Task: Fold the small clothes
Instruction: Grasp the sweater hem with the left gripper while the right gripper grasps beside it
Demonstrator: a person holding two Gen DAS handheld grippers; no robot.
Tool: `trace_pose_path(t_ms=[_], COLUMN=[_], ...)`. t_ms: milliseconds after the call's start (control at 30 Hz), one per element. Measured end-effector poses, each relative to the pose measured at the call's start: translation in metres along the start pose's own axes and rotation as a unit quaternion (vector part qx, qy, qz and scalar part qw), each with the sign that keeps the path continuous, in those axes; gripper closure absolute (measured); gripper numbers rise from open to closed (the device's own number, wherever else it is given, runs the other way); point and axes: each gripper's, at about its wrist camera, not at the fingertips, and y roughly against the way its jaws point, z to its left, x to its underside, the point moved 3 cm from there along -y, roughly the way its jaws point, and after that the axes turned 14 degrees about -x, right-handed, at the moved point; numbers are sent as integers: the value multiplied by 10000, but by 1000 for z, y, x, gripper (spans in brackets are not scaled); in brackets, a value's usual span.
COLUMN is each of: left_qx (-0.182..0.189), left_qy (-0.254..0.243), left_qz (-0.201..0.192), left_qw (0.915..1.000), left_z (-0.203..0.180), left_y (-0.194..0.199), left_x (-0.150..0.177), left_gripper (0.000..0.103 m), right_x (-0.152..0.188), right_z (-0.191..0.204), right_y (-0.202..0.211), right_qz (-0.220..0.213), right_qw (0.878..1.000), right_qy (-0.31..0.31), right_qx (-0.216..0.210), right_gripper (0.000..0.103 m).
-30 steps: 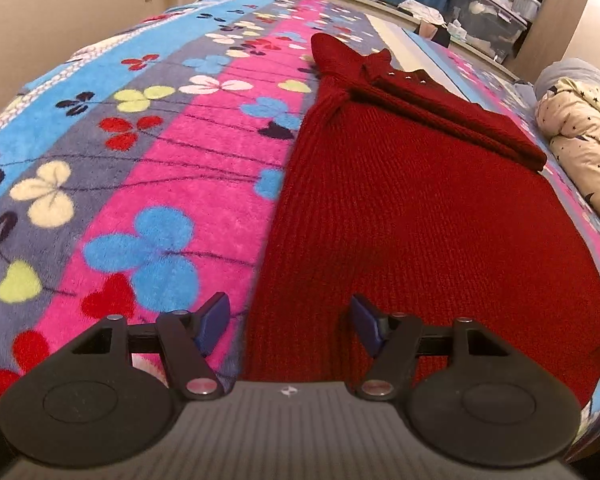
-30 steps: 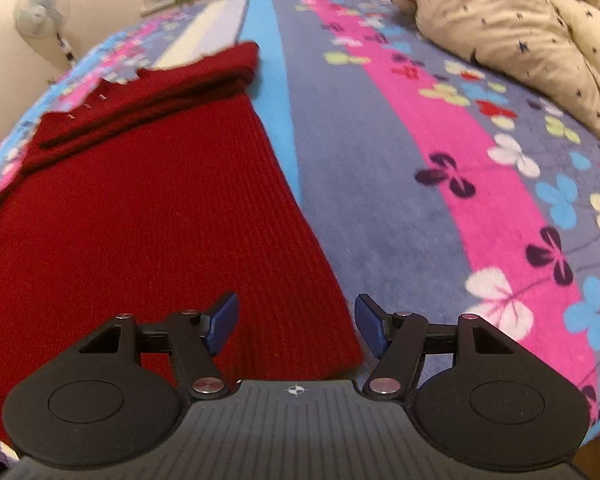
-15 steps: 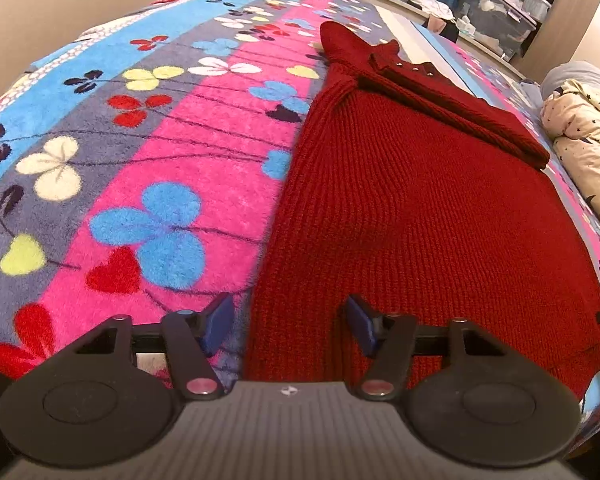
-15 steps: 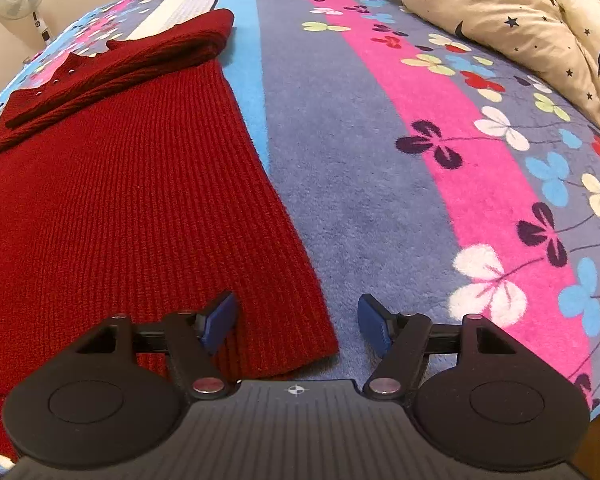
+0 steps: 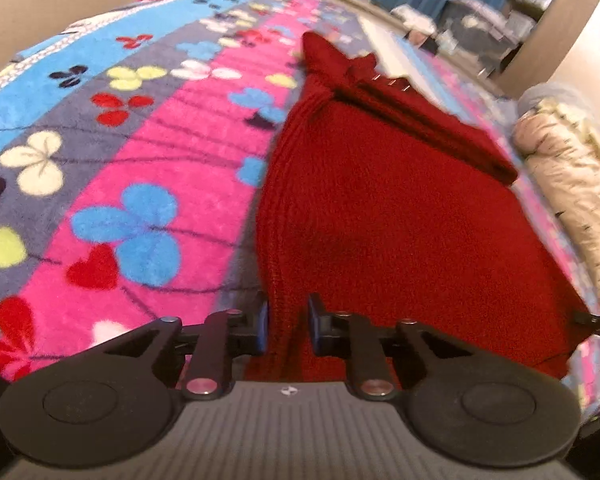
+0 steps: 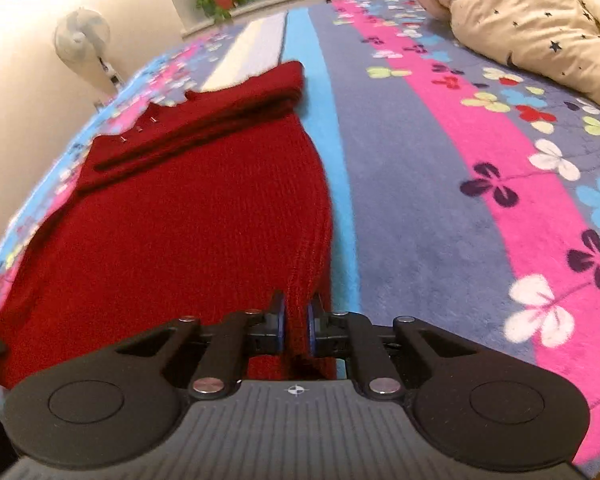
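Left tool (image 5: pixel 286 326) pinched on the near left hem corner of the red knit sweater (image 5: pixel 380 216), fabric bunched between the blue pads (image 5: pixel 262 326). Right tool (image 6: pixel 296 322) pinched on the near right hem corner of the same sweater (image 6: pixel 180 220). Sweater spread on the flower-patterned bed blanket (image 6: pixel 440 200), sleeves folded across the far end toward 12 o'clock. Near hem apparently raised slightly off the blanket; blur limits certainty. Beige star-print duvet (image 6: pixel 520 20) at 2 o'clock in the right view, well apart from the sweater.
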Motion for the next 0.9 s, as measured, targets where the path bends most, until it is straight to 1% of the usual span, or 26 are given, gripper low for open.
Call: trace_pose_path(t_ms=[33, 67, 133, 167, 267, 433, 567, 700, 733, 800, 867, 900], left_qx=[-92, -104, -100, -88, -21, 113, 9, -27, 6, 101, 218, 218], left_qy=[-45, -47, -49, -39, -27, -4, -41, -130, -96, -43, -41, -57], left_qz=[85, 112, 107, 109, 101, 64, 148, 107, 87, -64, -198, -208], left_qw=[9999, 9999, 9999, 9999, 9999, 9999, 9999, 9999, 9999, 9999, 9996, 9995], left_z=[-1, -2, -1, -1, 1, 0, -1, -3, -2, -1, -3, -4], left_y=[-4, -5, -6, -6, -6, -2, -6, -5, -4, 1, 6, 6], left_x=[1, 2, 2, 2, 2, 2, 4, 5, 4, 2, 0, 0], left_gripper=[80, 78, 78, 78, 77, 76, 72, 72, 72, 77, 77, 77], right_x=[2, 4, 8, 9, 12, 13, 13, 13, 13, 13, 13, 12], right_z=[-3, -5, -4, -2, 2, 8, 8, 9, 9, 10, 9, 9], right_y=[-4, -9, -16, -18, -21, -21, -23, -24, -24, -24, -24, -24], right_qz=[119, 254, 445, 473, 529, 521, 551, 569, 577, 585, 579, 571], right_qw=[9998, 9992, 9984, 9982, 9977, 9980, 9978, 9976, 9975, 9973, 9974, 9976], right_qy=[-3, 7, 71, 135, 211, 294, 302, 312, 330, 359, 348, 330], right_qx=[177, 299, 330, 347, 354, 180, 217, 225, 235, 244, 236, 231], right_gripper=[87, 87, 84, 79, 76, 76, 75, 75, 75, 75, 75, 76])
